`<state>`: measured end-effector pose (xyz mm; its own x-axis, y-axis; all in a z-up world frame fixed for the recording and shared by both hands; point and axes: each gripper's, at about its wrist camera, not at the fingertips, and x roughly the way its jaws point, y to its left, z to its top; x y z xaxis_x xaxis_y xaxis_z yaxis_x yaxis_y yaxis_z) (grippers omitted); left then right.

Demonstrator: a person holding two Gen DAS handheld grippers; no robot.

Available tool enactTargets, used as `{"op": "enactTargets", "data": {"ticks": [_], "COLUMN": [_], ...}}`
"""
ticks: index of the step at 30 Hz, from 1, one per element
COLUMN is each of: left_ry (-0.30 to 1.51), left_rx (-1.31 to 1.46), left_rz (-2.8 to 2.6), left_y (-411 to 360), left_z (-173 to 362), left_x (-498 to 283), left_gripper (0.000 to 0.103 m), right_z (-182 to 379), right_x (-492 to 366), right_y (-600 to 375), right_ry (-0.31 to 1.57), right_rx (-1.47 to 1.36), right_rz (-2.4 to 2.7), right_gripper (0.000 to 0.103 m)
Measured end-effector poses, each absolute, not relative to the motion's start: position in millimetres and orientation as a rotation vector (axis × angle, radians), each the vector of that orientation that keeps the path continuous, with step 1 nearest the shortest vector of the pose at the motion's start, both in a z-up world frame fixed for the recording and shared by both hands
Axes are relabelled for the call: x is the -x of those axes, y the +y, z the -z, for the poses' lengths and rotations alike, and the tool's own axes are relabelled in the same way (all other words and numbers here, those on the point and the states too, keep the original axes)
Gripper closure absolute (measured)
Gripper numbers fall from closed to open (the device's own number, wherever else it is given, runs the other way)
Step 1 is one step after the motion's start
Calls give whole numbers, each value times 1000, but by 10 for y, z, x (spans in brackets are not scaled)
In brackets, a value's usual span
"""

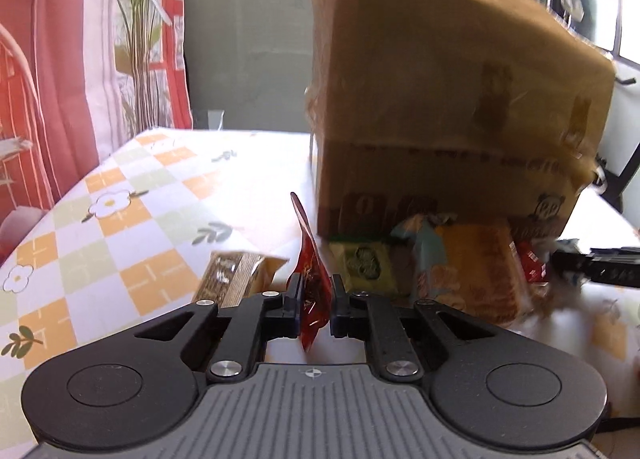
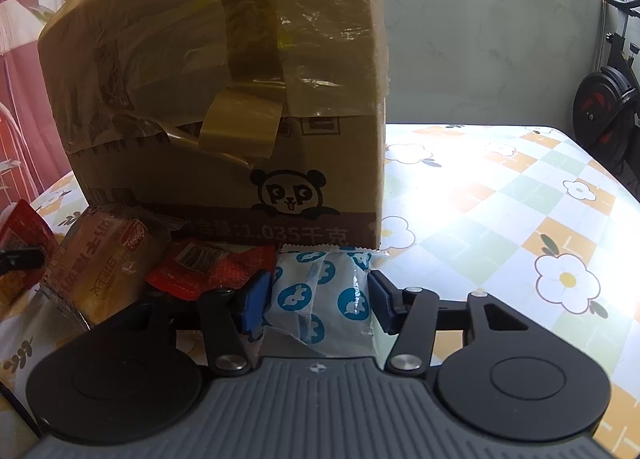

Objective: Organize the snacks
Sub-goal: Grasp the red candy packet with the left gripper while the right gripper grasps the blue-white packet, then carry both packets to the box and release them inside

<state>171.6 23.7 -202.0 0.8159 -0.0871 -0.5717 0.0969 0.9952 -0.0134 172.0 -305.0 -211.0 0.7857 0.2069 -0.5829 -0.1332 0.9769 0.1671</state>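
Left gripper [image 1: 314, 295]: low over the table [image 1: 120, 219], level, fingers clamped on a red packet [image 1: 310, 279] standing on edge.
Right gripper [image 2: 318, 303]: level, fingers apart around a blue-spotted white packet [image 2: 324, 295] — contact unclear.
Box [image 2: 224, 99]: taped cardboard, panda logo, "1.035千克" printed; contents hidden.
Snacks: loose packets heaped against the box's base — on the table.

A flower-patterned tablecloth [image 2: 500, 187], an exercise bike [image 2: 608, 99] and a leafy plant [image 1: 140, 39] stand around.
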Motion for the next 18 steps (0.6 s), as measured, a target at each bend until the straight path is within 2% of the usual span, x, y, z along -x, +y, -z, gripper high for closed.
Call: {"op": "enactTargets", "data": {"ticks": [18], "left_ry": [518], "left_rx": [-7], "left_rz": [175], "left_y": [102], "left_z": [1652], "left_x": [-1509], "left_gripper": [90], "right_z": [1966], "right_x": [-1538], "right_y": [-3208], "right_ry": [649], "right_rx": [-184], "right_rz": [-155], "right_gripper": [55]}}
